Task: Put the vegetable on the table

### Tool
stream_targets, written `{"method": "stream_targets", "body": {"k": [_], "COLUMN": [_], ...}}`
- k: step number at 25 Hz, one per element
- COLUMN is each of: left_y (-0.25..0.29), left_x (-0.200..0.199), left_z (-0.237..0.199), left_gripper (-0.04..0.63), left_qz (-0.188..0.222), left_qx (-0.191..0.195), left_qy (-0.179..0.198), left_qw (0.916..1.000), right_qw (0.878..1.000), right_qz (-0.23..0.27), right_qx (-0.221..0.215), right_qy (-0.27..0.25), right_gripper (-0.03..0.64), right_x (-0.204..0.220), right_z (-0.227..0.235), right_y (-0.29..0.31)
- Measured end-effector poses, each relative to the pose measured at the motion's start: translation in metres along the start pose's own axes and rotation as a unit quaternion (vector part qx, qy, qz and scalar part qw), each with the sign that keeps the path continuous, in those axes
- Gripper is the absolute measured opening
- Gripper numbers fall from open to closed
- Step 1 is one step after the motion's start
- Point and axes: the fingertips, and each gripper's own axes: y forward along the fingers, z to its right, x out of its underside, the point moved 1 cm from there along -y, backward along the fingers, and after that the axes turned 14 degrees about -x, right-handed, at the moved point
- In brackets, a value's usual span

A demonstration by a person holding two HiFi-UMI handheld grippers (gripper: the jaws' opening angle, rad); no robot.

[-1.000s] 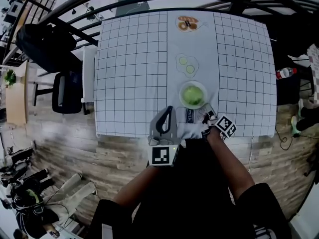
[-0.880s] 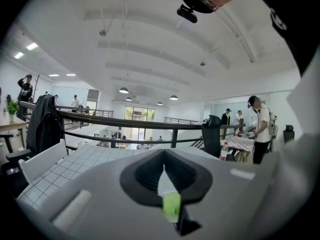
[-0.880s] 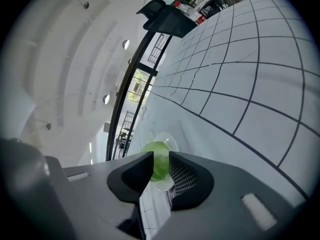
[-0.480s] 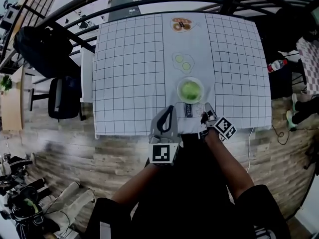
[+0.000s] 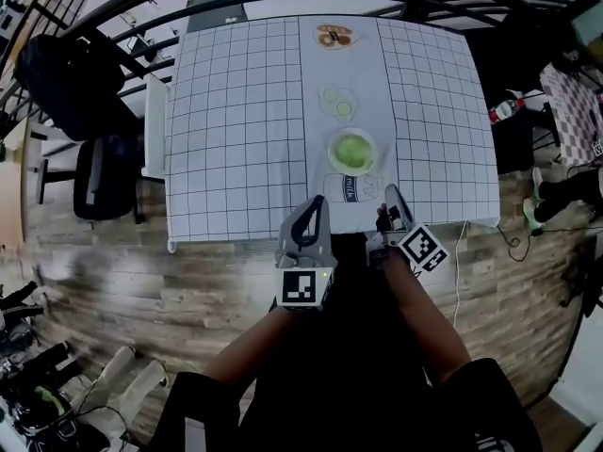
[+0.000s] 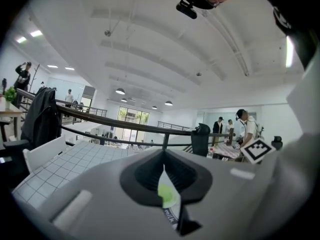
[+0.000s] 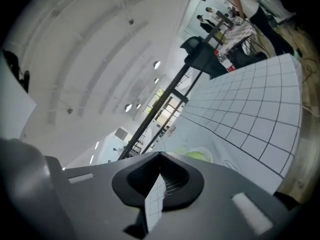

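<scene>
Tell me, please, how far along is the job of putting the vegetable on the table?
Done, it seems: the green vegetable lies in a white dish on the table, on its middle strip. In hand: nothing. The left gripper and right gripper are both shut and empty at the near table edge. Left: apparently nothing, as far as these views show.

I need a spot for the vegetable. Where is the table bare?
Bare: the left grid and the right grid, each between the middle strip and a table edge. Crowded: the strip, lined with plate, cucumber slices, green bowl and milk label.
</scene>
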Motion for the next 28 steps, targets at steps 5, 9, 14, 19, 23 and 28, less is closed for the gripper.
{"method": "stream_targets", "body": {"k": [5,9,14,19,23,28], "left_y": [-0.026,-0.045,-0.068,-0.093,-0.115,-0.135], "left_x": [0.011,0.014,-0.004,-0.017,-0.027,-0.035], "left_z": [0.003,0.001,0.023,0.064,0.093,0.12], "left_gripper": [0.009,0.009,0.009,0.009,0.009,0.009], "left_qz": [-0.009,-0.003,0.023,0.045,0.058,0.068], "left_qx": [0.011,0.008,0.002,-0.001,-0.029,-0.056], "left_qy": [-0.021,-0.013,-0.002,0.024,0.019,0.015], "left_qw": [0.9997,0.9999,0.9997,0.9987,0.9977,0.996], "right_qw": [0.989,0.972,0.954,0.932,0.908,0.888], "right_qz": [-0.061,-0.094,-0.105,-0.123,-0.109,-0.093], "right_qx": [-0.014,-0.031,-0.088,-0.1,-0.139,-0.157], "right_qy": [-0.132,-0.211,-0.268,-0.326,-0.381,-0.422], "right_gripper": [-0.006,-0.006,-0.005,-0.005,-0.005,-0.005], "right_x": [0.014,0.022,0.03,0.029,0.007,-0.018], "right_z": [-0.033,-0.067,-0.107,-0.124,-0.159,-0.189], "right_y": [-0.024,-0.047,-0.07,-0.092,-0.114,-0.149]}}
